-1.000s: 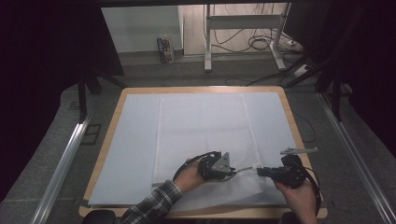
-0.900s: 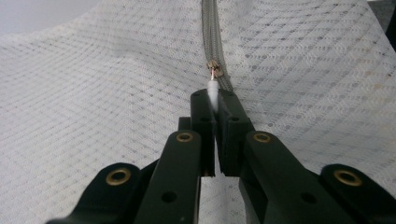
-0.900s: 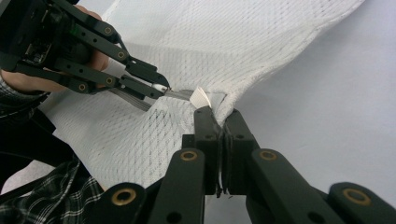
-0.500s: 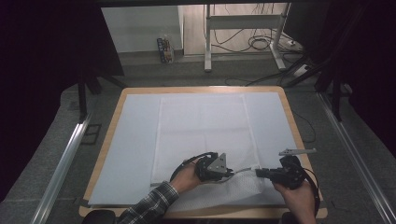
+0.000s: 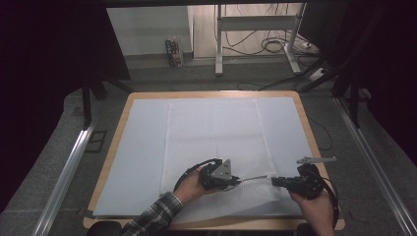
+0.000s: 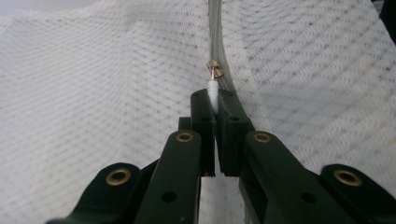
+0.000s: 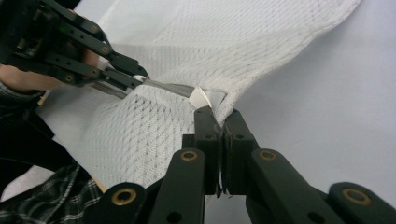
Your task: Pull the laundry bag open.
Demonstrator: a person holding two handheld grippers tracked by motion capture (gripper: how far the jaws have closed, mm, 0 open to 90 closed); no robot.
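White mesh bag (image 5: 246,199) lies on tabletop (image 5: 147,147) near front edge. Left gripper (image 6: 214,100) fingers pinch zipper pull (image 6: 213,87); right gripper (image 7: 215,116) fingers clamp bag's zipper end (image 7: 201,96), zipper (image 5: 256,178) stretched taut between.

No text, label, brand or number can be read anywhere.

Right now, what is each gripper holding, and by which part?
The left gripper pinches the white pull tab of the zipper on the mesh bag. The right gripper clamps the bag's corner at the zipper end.
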